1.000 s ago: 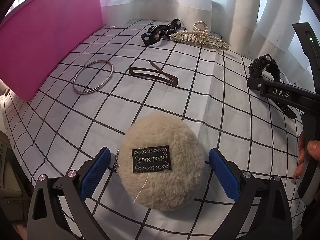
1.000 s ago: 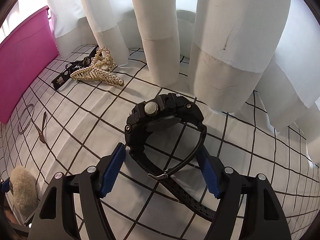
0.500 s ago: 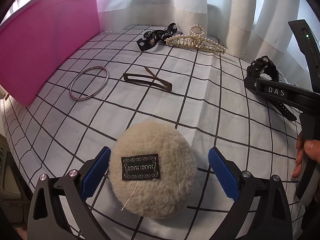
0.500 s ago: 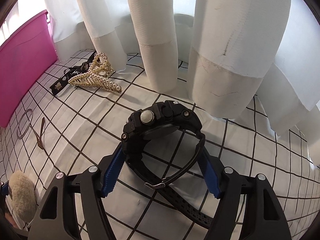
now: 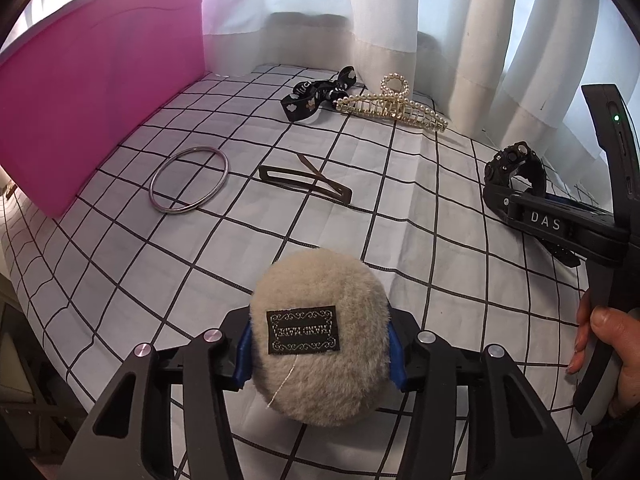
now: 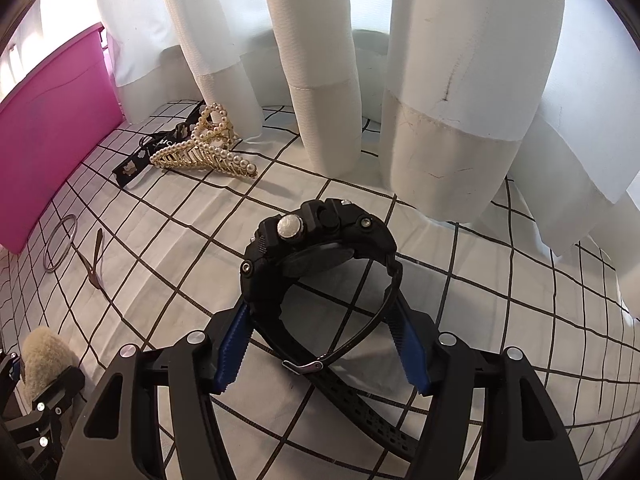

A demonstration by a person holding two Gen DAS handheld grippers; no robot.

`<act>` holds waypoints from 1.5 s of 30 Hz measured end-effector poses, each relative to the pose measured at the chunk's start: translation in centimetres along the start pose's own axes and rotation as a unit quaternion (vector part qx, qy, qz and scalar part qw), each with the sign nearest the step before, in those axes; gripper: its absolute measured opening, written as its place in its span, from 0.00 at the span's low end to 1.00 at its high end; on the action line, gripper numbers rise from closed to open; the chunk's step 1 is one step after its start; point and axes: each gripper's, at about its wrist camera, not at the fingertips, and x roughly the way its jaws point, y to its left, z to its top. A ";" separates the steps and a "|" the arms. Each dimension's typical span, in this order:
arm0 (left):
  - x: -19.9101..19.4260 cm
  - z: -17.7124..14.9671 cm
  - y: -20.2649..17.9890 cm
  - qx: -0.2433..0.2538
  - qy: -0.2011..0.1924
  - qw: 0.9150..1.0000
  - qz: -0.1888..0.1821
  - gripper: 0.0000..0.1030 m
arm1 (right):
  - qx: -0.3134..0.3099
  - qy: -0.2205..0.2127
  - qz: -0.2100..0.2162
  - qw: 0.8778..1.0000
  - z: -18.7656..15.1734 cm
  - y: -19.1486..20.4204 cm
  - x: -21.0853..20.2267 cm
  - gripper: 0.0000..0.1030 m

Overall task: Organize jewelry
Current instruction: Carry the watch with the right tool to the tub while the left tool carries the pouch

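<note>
Lower centre of left wrist view: left gripper (image 5: 319,354) clamps furry beige pouch (image 5: 320,334) between blue pads. Centre of right wrist view: right gripper (image 6: 320,354) pinches black watch (image 6: 320,256) strap, on checked cloth (image 6: 480,320).

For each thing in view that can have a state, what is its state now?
left tool: shut on the fluffy puff.
right tool: shut on the black watch, strap buckled.
pearl hair claw: closed, lying on the cloth.
brown snap clip: sprung open.
silver bangle: lying flat.
</note>
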 end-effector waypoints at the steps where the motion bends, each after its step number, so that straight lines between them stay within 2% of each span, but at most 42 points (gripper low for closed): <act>1: -0.2 0.1 0.1 -0.001 -0.003 1.000 -0.002 0.47 | 0.005 0.001 0.006 1.000 0.0 0.0 -0.1 0.60; 14: -2.9 2.5 1.7 0.008 -0.028 1.000 -0.012 0.47 | 0.024 -0.011 0.025 0.999 -0.7 1.7 -2.6 0.59; 22: -5.7 5.3 3.1 0.016 -0.057 0.998 -0.021 0.48 | 0.033 -0.032 0.031 0.998 0.9 3.4 -6.0 0.59; 29: -9.2 8.8 5.6 0.019 -0.095 0.995 -0.030 0.48 | 0.033 -0.066 0.043 0.996 3.1 6.9 -10.4 0.59; 38: -14.9 15.6 12.1 0.006 -0.163 0.986 -0.042 0.48 | 0.023 -0.123 0.060 0.990 8.5 13.4 -15.4 0.59; 45: -17.2 20.4 20.6 -0.030 -0.200 0.979 -0.009 0.48 | -0.014 -0.171 0.096 0.981 14.3 20.9 -16.9 0.59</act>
